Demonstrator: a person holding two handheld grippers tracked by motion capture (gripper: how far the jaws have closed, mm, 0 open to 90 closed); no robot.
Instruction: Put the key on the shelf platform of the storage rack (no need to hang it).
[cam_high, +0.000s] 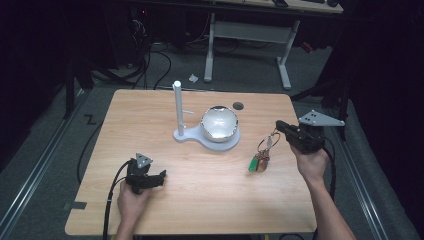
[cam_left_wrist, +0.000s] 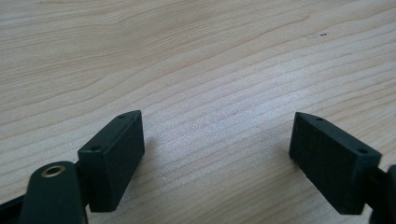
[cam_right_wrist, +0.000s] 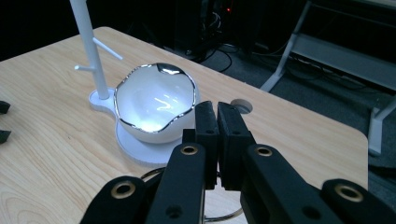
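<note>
Left gripper (cam_high: 161, 176) rests low on the wooden table (cam_high: 200, 210), jaws spread wide, empty. Right gripper (cam_high: 278, 126), jaws pressed together, holds a key ring (cam_high: 265, 145) raised beside the white bowl (cam_high: 219, 123).

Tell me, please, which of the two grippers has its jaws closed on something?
The right gripper: its jaws are pressed together on the key ring, whose keys hang down to the table. The left gripper rests with jaws wide apart over bare wood.

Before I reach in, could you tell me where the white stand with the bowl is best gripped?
Grip the white stand by its upright post, above the pegs, coming from the left side. The post is slim, vertical and bare there, while the bowl crowds its right. The open left gripper is free for it.
</note>
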